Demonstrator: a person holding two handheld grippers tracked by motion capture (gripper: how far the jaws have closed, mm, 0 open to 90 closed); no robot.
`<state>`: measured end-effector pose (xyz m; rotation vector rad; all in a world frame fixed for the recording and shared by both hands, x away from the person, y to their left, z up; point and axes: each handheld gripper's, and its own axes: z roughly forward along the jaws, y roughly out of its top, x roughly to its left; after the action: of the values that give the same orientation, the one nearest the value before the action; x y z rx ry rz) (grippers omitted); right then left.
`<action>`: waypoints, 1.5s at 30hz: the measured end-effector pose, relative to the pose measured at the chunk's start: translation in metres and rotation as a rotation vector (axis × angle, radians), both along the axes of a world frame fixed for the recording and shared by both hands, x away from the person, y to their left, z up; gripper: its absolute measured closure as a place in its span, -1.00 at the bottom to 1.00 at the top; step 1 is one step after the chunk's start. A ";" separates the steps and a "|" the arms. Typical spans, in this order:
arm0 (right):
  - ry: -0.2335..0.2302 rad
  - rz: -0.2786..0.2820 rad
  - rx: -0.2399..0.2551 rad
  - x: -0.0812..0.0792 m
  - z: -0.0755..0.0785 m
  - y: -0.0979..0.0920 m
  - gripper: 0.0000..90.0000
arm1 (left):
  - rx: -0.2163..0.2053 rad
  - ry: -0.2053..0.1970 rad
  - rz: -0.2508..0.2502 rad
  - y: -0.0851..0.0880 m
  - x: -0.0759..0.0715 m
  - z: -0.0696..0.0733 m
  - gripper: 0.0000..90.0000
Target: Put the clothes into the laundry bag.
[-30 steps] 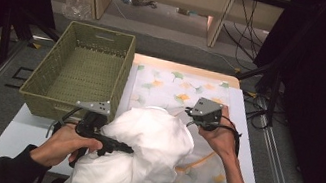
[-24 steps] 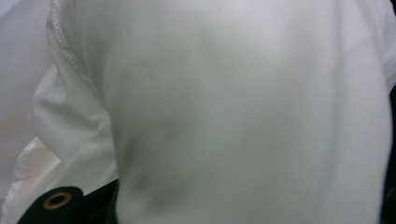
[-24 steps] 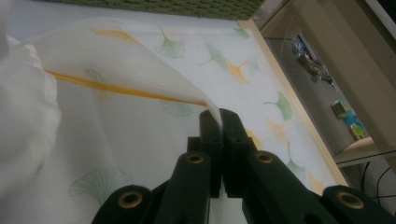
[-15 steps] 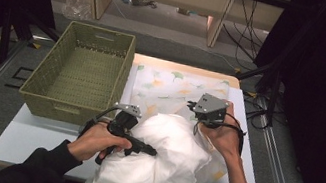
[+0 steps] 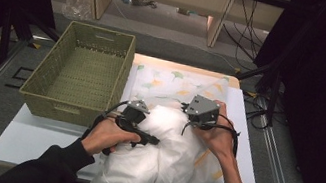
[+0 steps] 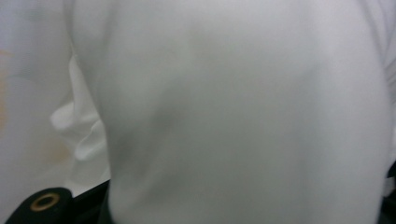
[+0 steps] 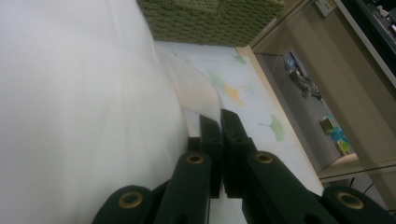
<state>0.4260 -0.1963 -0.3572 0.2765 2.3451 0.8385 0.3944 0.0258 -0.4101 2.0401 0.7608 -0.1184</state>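
A big white cloth (image 5: 153, 163) lies bunched in a heap on the near middle of the table (image 5: 40, 143), and its lower folds hang over the table's near edge between the person's two forearms. Under it, a thin sheet printed with green and orange leaves (image 5: 178, 81) covers the right half of the table up to the far edge.

The left gripper (image 5: 137, 127) rests on the left flank of the heap, held from the near-left side by a hand in a dark sleeve. Its jaws have just been opening. In the left gripper view the white cloth (image 6: 243, 107) presses right up against the camera and covers the jaws, so I cannot tell whether the cloth is pinched or only lying over them.

The right gripper (image 5: 197, 114) sits at the far right side of the heap, with its grey plate on top. In the right gripper view its jaws are pressed together, tips touching, with nothing visible between them (image 7: 222, 121). The cloth (image 7: 79, 112) rises just beside them, and the leaf-printed sheet (image 7: 243, 100) lies beyond.

A woven green basket (image 5: 122, 49) stands on the far left corner of the table, just beside the printed sheet and near the left gripper.
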 end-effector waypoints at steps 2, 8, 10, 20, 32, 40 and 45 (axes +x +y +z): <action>-0.007 0.007 0.008 -0.002 0.003 0.001 1.00 | 0.023 0.007 -0.047 -0.012 0.001 -0.007 0.20; -0.037 0.046 0.007 -0.008 0.012 0.002 1.00 | 0.025 0.027 0.007 -0.016 0.019 -0.018 0.23; -0.030 0.052 -0.003 -0.011 0.012 0.002 1.00 | -0.008 0.028 0.066 -0.005 0.023 -0.017 0.25; -0.020 0.058 -0.008 -0.013 0.007 0.012 1.00 | 0.027 0.029 0.145 -0.001 0.033 -0.018 0.14; -0.005 0.061 -0.002 -0.013 0.005 0.005 1.00 | 0.010 -0.029 0.176 -0.005 0.036 -0.013 -0.41; -0.007 0.053 -0.001 -0.013 0.005 0.005 1.00 | 0.032 -0.213 0.150 0.024 -0.001 0.007 -0.52; 0.004 0.041 0.008 -0.012 0.005 0.005 1.00 | 0.004 -0.123 0.112 0.026 0.001 0.003 -0.09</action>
<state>0.4136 -0.1911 -0.3525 0.2338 2.3586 0.8673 0.3953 0.0516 -0.4074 1.9839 0.7964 0.0718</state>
